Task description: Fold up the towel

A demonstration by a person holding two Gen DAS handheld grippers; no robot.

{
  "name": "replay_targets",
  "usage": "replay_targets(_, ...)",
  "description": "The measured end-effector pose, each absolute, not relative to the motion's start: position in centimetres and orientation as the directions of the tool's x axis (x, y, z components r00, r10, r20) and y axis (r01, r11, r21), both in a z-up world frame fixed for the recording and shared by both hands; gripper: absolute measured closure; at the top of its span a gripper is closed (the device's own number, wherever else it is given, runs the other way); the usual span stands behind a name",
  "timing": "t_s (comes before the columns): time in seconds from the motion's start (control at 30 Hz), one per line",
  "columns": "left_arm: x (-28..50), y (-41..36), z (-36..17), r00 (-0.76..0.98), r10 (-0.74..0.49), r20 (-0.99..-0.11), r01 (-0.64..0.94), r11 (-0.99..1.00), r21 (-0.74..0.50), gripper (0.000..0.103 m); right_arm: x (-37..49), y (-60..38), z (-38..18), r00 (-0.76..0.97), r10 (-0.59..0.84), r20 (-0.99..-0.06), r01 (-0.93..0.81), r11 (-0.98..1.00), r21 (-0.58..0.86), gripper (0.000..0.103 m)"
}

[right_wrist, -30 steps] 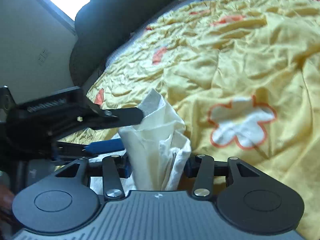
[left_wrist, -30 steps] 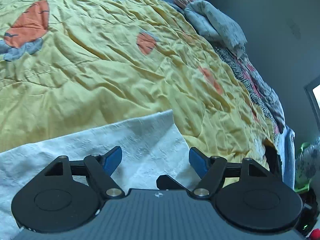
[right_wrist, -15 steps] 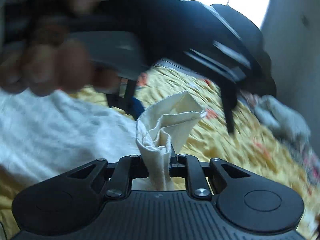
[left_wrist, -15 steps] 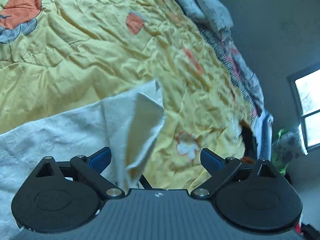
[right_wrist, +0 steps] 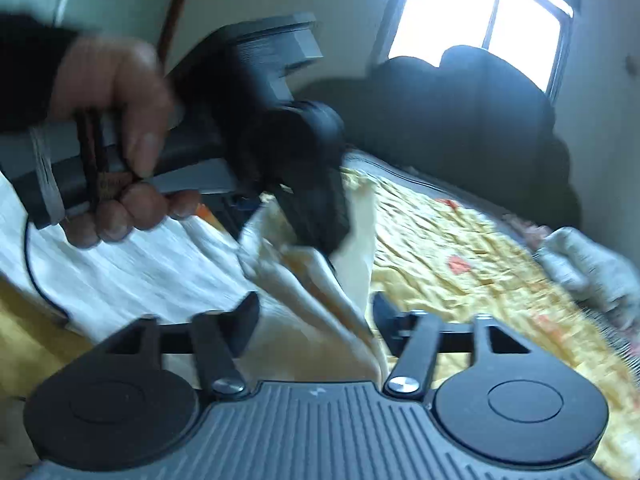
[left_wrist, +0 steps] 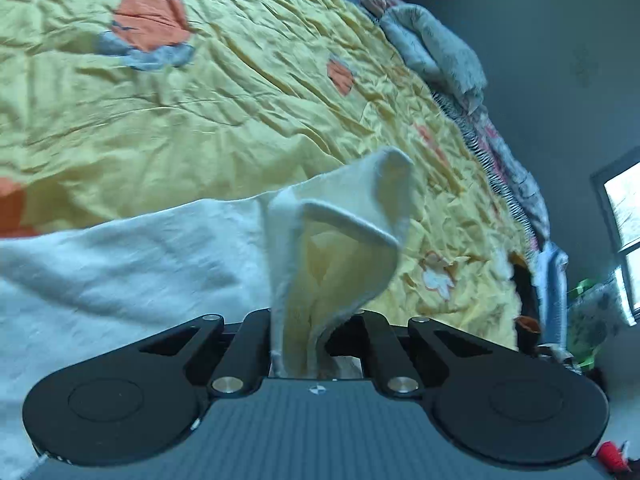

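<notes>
A white towel [left_wrist: 120, 264] lies spread on the yellow bedspread [left_wrist: 200, 120]. One corner is lifted, and my left gripper [left_wrist: 308, 324] is shut on it, with the cloth curling up between the fingers. In the right wrist view the same towel [right_wrist: 160, 264] runs from the bed up between my right gripper's [right_wrist: 314, 312] fingers. Those fingers stand apart, so the right gripper is open around the loose cloth. Just beyond it, a hand [right_wrist: 112, 120] holds the left gripper [right_wrist: 308, 192], which pinches the raised corner.
The flowered yellow bedspread [right_wrist: 460, 248] covers the whole bed. A grey blanket pile [left_wrist: 436, 52] lies along the far edge. A dark rounded headboard [right_wrist: 460, 120] stands below a bright window [right_wrist: 480, 28]. A black cable [right_wrist: 32, 264] crosses the towel.
My left gripper has gone from open to shut on the towel corner. My right gripper, shut on that corner half a second ago, has opened. The corner is now lifted higher.
</notes>
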State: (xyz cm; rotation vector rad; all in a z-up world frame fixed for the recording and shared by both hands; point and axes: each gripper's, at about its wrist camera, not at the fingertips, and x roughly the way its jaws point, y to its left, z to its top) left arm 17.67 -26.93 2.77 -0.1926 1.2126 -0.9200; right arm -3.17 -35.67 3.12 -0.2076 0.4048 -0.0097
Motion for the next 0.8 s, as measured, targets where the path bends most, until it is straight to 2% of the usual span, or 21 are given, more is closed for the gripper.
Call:
replay_targets(0.1,17.8,-20.9,4.8,0.071,-0.730,-0.680,0.459,0.629,-0.628,0.095,-4.7,-36.8,4.3,0.919,0.025,-0.392,-0.056,0.996,-0.069,0.032)
replay_targets(0.2,18.2,-14.1,6.5,0.146,-0.706,-0.693,0.439,0.674,-0.594,0.095,-5.2,-37.1,4.7,0.908,0.045,-0.416,-0.054,0.998,-0.010,0.028)
replay_targets(0.4,19.4,-4.4,3.7,0.230,-0.507,-0.831,0.308,0.848,-0.432,0.094,-4.4,-34.7,4.1,0.881,0.096,-0.463,-0.115,0.993,-0.011,0.028)
replay_targets(0.53,19.2,-1.5,2.7,0.218,-0.536,-0.816,0.240,0.840,-0.487,0.094,-3.9,-32.2,3.8,0.867,0.152,-0.475,-0.194,0.980,-0.040,0.028)
replay_targets(0.7,18.5,-0.3,3.6,0.237,-0.558,-0.796,0.260,0.825,-0.501,0.093,-2.8,-29.8,4.3,0.853,0.204,-0.481,-0.255,0.966,-0.043,0.028)
replay_targets(0.73,18.7,0.0,3.0,0.236,-0.538,-0.809,0.247,0.839,-0.485,0.091,-2.1,-29.6,4.3,0.846,0.224,-0.484,-0.268,0.963,-0.024,0.028)
replay_targets(0.77,19.1,0.2,2.3,0.234,-0.513,-0.826,0.224,0.855,-0.467,0.073,-1.5,-29.3,4.4,0.837,0.249,-0.487,-0.282,0.959,0.006,0.028)
replay_targets(0.8,19.3,0.5,1.5,0.230,-0.509,-0.829,0.205,0.858,-0.470,0.071,-0.4,-29.3,4.4,0.823,0.280,-0.495,-0.296,0.954,0.049,0.028)
